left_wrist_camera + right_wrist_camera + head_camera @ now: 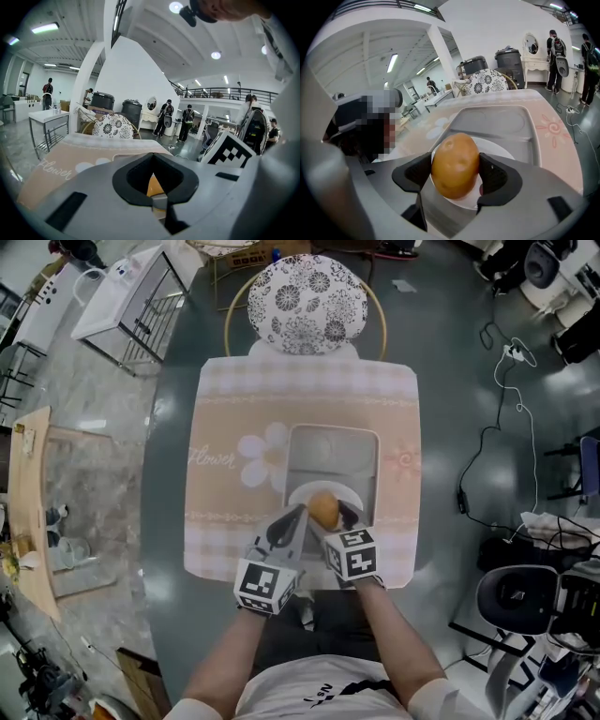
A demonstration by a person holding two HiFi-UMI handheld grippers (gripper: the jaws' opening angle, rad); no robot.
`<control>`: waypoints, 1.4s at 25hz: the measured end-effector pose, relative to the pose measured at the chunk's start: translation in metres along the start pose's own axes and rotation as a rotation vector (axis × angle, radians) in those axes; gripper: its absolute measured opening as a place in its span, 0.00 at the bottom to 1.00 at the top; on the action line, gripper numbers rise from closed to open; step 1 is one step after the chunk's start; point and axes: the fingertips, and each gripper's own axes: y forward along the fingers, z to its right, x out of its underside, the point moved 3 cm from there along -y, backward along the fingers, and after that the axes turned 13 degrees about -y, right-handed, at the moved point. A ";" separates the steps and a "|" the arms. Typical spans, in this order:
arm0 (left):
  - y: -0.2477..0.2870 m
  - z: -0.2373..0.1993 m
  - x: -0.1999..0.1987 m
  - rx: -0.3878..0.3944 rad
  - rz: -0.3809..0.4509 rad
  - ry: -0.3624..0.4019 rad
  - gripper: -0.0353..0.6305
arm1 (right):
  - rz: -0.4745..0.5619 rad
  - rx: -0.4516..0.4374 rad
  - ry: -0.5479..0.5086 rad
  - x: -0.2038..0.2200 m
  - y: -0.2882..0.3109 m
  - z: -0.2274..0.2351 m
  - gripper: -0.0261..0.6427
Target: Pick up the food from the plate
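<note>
The potato (pixel 455 165) lies over the white plate (pixel 504 152), at the near end of a grey tray (pixel 497 117). In the head view the potato (pixel 323 510) sits at the near middle of the table (pixel 169 521), with the plate (pixel 300 493) showing as a pale rim around it.

The right hand-held gripper (pixel 454 169) has its jaws spread wide on either side of the potato. The dark pads (pixel 493 176) lie close along its flanks without clearly squeezing it. From above, this hand-held gripper (pixel 332 518) reaches in from the near right.

The left hand-held gripper (pixel 158 201) has its jaws closed together with nothing in them. A sliver of the orange potato shows through the gap behind their tips. In the head view its tip (pixel 299 518) sits just left of the potato.

The tray (pixel 333 442) rests on a pink placemat (pixel 225 512) printed with a white flower and the word "Flower" on its left side. A chair with a black-and-white patterned cushion (pixel 307 292) stands at the far side of the table. A cable (pixel 487 446) trails across the floor to the right, and several people stand far off in both gripper views.
</note>
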 end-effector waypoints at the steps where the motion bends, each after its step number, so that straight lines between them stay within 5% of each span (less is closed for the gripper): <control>1: -0.001 0.000 -0.001 -0.003 -0.001 0.001 0.06 | 0.014 -0.008 0.012 -0.003 -0.003 0.000 0.48; 16: -0.034 0.065 -0.063 0.017 -0.043 0.032 0.06 | 0.246 -0.019 0.030 -0.089 -0.113 -0.011 0.48; 35: -0.105 0.142 -0.139 0.047 0.061 0.058 0.06 | 0.446 0.028 -0.034 -0.152 -0.240 -0.049 0.48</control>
